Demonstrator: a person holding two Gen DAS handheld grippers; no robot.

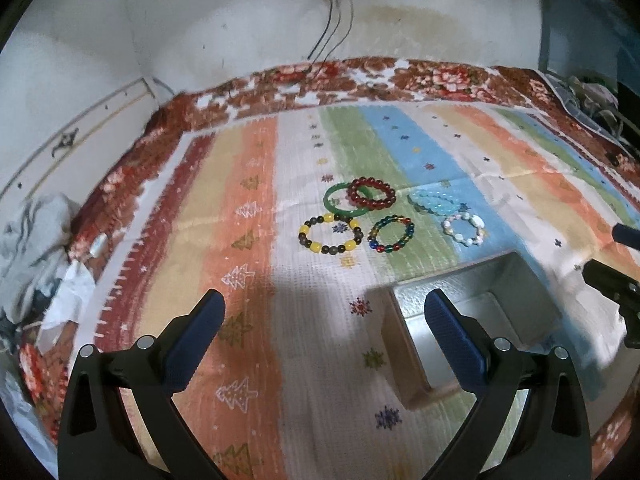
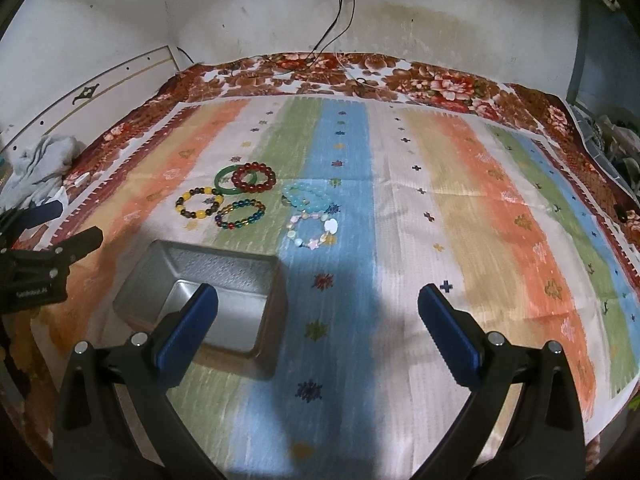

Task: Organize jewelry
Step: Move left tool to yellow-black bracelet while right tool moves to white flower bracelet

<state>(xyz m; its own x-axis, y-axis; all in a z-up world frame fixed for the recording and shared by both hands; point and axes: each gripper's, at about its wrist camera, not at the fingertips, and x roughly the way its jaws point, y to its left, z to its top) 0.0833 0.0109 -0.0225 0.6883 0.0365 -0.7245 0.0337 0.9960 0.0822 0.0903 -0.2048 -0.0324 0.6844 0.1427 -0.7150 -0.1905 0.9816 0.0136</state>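
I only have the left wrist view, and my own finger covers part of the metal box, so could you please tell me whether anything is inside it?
Observer: In the right wrist view nothing shows inside the metal box. Its floor looks bare, though one near corner is hidden there too.
Operator: Thank you. I see only a sliver of the other tool, so is it open?
Observer: Yes, the right gripper has its jaws wide apart and holds nothing.
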